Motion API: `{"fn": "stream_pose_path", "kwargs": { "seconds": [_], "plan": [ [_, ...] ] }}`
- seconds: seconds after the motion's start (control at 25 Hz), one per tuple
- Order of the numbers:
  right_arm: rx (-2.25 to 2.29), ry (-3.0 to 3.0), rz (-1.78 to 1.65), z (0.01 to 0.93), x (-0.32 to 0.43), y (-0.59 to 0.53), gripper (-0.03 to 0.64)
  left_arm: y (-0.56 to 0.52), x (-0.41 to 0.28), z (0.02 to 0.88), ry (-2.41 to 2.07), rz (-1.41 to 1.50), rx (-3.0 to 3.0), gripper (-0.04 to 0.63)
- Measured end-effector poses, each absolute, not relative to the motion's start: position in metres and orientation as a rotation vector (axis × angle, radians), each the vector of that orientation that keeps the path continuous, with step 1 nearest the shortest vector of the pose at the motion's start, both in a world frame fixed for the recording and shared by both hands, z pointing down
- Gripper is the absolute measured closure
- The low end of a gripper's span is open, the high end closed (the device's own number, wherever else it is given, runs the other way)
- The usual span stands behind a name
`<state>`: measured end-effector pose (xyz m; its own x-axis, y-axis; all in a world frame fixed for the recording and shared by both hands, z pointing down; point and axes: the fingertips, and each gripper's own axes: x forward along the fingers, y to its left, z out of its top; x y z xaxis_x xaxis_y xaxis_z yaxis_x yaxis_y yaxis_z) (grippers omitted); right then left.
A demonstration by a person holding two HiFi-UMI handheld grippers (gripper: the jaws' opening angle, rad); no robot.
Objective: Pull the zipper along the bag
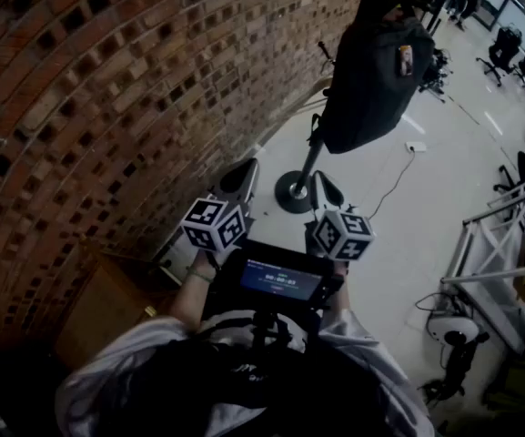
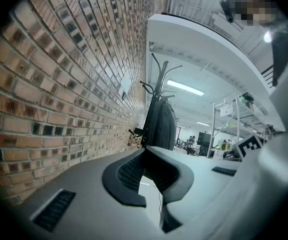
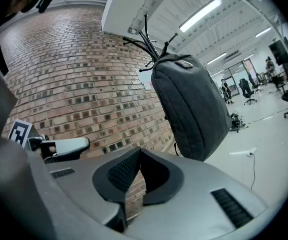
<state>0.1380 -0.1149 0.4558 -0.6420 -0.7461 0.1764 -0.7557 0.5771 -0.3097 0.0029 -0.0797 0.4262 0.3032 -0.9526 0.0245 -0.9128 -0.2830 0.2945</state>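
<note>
I look down over my own chest at two hand-held grippers, both held close in front of me. The left gripper (image 1: 237,180) has its jaws brought together with nothing between them. The right gripper (image 1: 327,190) is likewise closed and empty.

The bag (image 1: 372,69), a dark backpack, hangs from a coat stand (image 1: 295,192) that stands on the floor just beside a curved brick wall (image 1: 107,80). It lies straight ahead of both grippers and well apart from them. Neither tool touches it. Its long axis runs up and down, with the top at the hooks and the body hanging free below.

From the right gripper view the bag fills the space ahead and slightly to the right. From the left gripper view it is smaller and farther off. I judge the right hand to be the nearer one. I cannot make out the zipper or its pull from here, so the reach has to close that forward gap first.
</note>
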Motion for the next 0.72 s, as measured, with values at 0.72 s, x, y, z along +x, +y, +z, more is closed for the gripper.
{"fn": "stream_pose_path", "kwargs": {
  "seconds": [0.72],
  "plan": [
    [1.525,-2.599,0.662,0.471,0.108,-0.241,0.486,-0.203,-0.040,0.411,-1.535,-0.237,2.460,0.594]
  ]
}}
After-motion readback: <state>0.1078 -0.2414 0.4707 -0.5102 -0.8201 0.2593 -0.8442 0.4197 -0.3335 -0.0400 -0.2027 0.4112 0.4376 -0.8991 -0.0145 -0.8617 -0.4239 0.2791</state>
